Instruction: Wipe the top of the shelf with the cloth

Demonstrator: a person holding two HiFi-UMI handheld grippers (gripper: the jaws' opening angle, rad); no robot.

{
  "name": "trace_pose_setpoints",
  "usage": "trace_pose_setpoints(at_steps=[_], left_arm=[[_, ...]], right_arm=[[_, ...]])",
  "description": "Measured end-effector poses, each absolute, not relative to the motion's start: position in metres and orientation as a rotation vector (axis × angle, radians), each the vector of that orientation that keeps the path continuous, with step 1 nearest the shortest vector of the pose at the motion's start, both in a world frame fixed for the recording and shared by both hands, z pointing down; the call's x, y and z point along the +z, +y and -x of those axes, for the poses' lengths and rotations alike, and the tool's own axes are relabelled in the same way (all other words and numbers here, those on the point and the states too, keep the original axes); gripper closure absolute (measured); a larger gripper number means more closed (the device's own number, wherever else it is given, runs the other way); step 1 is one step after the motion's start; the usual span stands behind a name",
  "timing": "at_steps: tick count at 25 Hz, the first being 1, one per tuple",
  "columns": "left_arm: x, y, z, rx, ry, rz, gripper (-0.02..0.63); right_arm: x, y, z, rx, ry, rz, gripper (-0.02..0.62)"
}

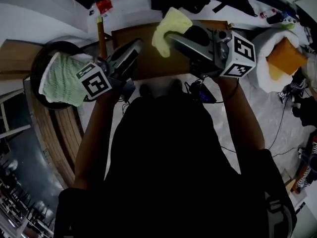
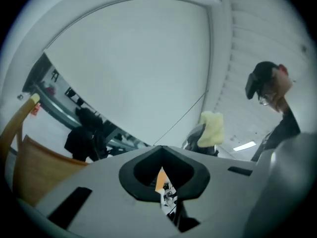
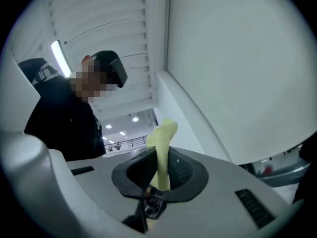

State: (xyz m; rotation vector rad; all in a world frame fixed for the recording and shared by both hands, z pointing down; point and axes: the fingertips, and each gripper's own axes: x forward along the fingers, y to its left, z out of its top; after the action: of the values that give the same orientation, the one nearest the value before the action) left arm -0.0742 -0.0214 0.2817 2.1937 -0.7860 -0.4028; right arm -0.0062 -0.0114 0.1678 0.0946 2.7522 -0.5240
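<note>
Right tongs point(image 1: 169, 36) are clamped on the pale yellow cloth point(image 1: 171, 23). This is confirmed in the right gripper view: the cloth point(image 3: 162, 143) is pinched between the black pads of the right tongs point(image 3: 159, 168) and stands up out of them as a narrow fold. Behind it only wall, slatted ceiling and a person in black point(image 3: 59, 118) are seen.

Left tongs point(image 1: 135, 45) are closed, with nothing gripped. In the left gripper view the left tongs point(image 2: 161, 151) are seen with jaws brought together tip to tip. The cloth point(image 2: 212, 129) is picked up there too, off to the right on the other gripper.

In the head view both grippers are held out ahead of the wearer's dark torso, over the brown wooden shelf top point(image 1: 148, 66). The cloth is seen against the shelf top's far edge; contact with the wood cannot be judged from any view. The left tongs are placed just beside the cloth, on its left, apart from it.

Left marker cube point(image 1: 95, 82) and right marker cube point(image 1: 242, 53) are both turned towards the head camera.

A round black basket point(image 1: 45, 50) is seen left of the shelf, with a green-and-white knitted cloth point(image 1: 62, 81) draped in it. An orange pad point(image 1: 285, 57) is seen on a white bundle point(image 1: 265, 81) at the right.
</note>
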Motion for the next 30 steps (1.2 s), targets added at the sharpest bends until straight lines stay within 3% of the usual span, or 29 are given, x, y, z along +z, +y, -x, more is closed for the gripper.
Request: trace_pose_setpoints(at_steps=[13, 30], left_arm=[[0.230, 0.056, 0.164, -0.489, -0.587, -2.490, 0.594], [0.191, 0.101, 0.131, -0.363, -0.543, -2.729, 0.594]], right_arm=[[0.177, 0.061, 0.047, -0.519, 2.737, -0.098, 0.546], [0.205, 0.065, 0.055, -0.635, 2.754, 0.065, 0.546]])
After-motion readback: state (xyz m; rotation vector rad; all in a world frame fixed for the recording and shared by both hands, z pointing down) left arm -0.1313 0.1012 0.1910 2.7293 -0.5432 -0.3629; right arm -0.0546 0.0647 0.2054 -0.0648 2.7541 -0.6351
